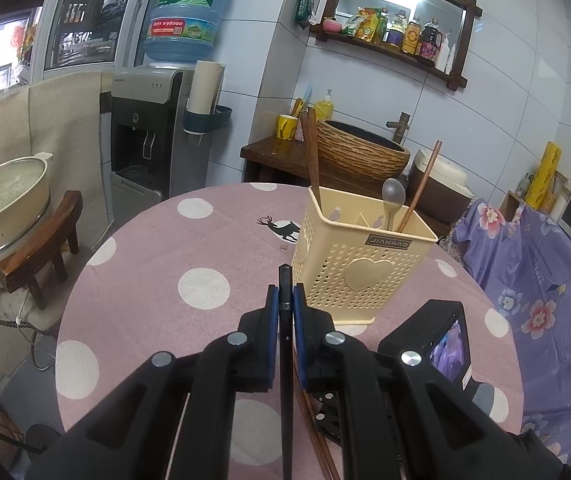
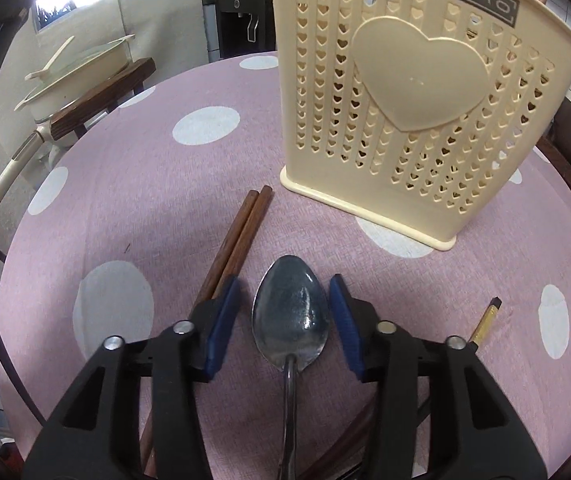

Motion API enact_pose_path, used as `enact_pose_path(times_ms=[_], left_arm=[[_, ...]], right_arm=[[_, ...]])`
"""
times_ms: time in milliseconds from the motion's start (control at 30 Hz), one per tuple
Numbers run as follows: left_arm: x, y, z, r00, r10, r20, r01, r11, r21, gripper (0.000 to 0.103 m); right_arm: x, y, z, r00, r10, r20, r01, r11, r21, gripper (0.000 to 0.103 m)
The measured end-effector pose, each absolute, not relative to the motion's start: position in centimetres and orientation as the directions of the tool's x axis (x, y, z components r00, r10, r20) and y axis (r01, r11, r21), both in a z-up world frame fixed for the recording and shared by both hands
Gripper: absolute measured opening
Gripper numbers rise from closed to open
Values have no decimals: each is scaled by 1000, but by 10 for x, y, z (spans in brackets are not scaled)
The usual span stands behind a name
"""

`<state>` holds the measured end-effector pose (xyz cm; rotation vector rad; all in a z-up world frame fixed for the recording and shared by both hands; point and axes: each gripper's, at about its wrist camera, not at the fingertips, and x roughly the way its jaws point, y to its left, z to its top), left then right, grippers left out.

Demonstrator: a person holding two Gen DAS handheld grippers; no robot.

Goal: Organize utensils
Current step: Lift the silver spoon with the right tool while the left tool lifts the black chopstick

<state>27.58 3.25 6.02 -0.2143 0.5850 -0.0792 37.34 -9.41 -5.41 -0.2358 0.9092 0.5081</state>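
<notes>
A cream perforated utensil holder (image 1: 359, 264) with a heart stands on the pink dotted table (image 1: 157, 248); it also shows in the right wrist view (image 2: 405, 112). It holds brown chopsticks (image 1: 311, 152), a plastic spoon (image 1: 392, 196) and a wooden stick (image 1: 421, 184). My left gripper (image 1: 285, 300) is shut on a black chopstick (image 1: 285, 280), held above the table beside the holder. My right gripper (image 2: 285, 296) is open, its jaws on either side of a metal spoon (image 2: 291, 320) lying on the table. A pair of brown chopsticks (image 2: 237, 240) lies left of the spoon.
A black and gold chopstick tip (image 2: 485, 320) lies at the table's right. A pot (image 1: 1, 200) on a wooden stool (image 1: 41, 248) stands left of the table. A water dispenser (image 1: 153, 128) and a basin counter (image 1: 361, 152) stand behind. A purple floral cover (image 1: 533, 272) lies right.
</notes>
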Motion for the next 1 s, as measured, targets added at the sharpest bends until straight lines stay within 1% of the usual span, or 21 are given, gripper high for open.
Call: enact_pose_path(times_ms=[133, 200, 367, 533, 833, 933, 1000], left_arm=[[276, 32, 60, 831, -134, -540, 15, 975, -220, 9], [276, 33, 59, 831, -135, -540, 15, 975, -220, 9], [274, 33, 61, 833, -137, -536, 17, 975, -223, 9], [271, 33, 65, 843, -136, -521, 20, 975, -222, 9], [262, 33, 74, 852, -150, -501, 40, 974, -223, 9], [260, 36, 78, 849, -181, -497, 58, 966, -253, 9], [257, 36, 81, 858, -173, -484, 56, 967, -247, 9]], right_arm=[[372, -94, -53, 512, 323, -796, -505, 863, 25, 37], [369, -101, -47, 531, 344, -775, -497, 866, 44, 37], [354, -128, -14, 586, 424, -690, -462, 875, 146, 37], [330, -158, 23, 649, 462, -604, -430, 878, 209, 37], [301, -183, 48, 704, 465, -537, -404, 884, 234, 37], [298, -187, 51, 706, 467, -533, -402, 883, 242, 37], [296, -189, 52, 712, 465, -527, -398, 885, 243, 37]])
